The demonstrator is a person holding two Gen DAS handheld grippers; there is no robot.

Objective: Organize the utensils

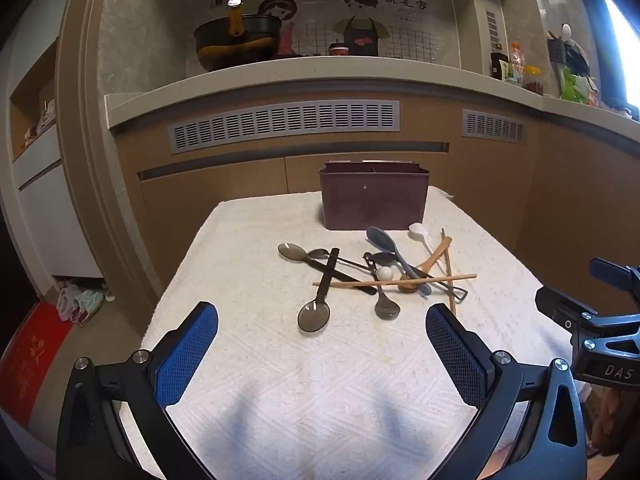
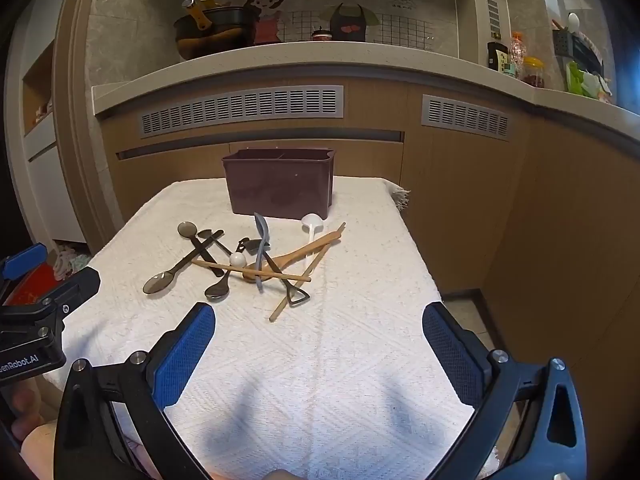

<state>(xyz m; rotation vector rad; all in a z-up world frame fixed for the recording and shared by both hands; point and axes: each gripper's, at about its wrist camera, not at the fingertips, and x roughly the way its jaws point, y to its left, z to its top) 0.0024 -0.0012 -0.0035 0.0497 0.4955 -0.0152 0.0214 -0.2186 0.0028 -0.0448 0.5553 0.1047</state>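
A heap of utensils lies mid-table on a white cloth [image 1: 280,380]: dark translucent spoons [image 1: 314,316] [image 2: 159,282], a grey spoon [image 1: 380,240] [image 2: 261,232], a white spoon [image 1: 419,230] [image 2: 311,222], a wooden spoon [image 1: 428,264] [image 2: 296,254], chopsticks [image 1: 400,281] [image 2: 248,269] and a small shovel-shaped spoon [image 1: 458,292] [image 2: 298,298]. A dark maroon divided holder [image 1: 374,200] [image 2: 280,188] stands behind them. My left gripper [image 1: 322,344] is open and empty, short of the heap. My right gripper [image 2: 319,344] is open and empty, also short of it.
The table's right edge [image 2: 424,280] drops to the floor beside wooden cabinets [image 2: 460,200]. A kitchen counter [image 1: 280,76] with pots and jars runs behind. Each gripper shows at the other view's side: the right [image 1: 600,320], the left [image 2: 36,312].
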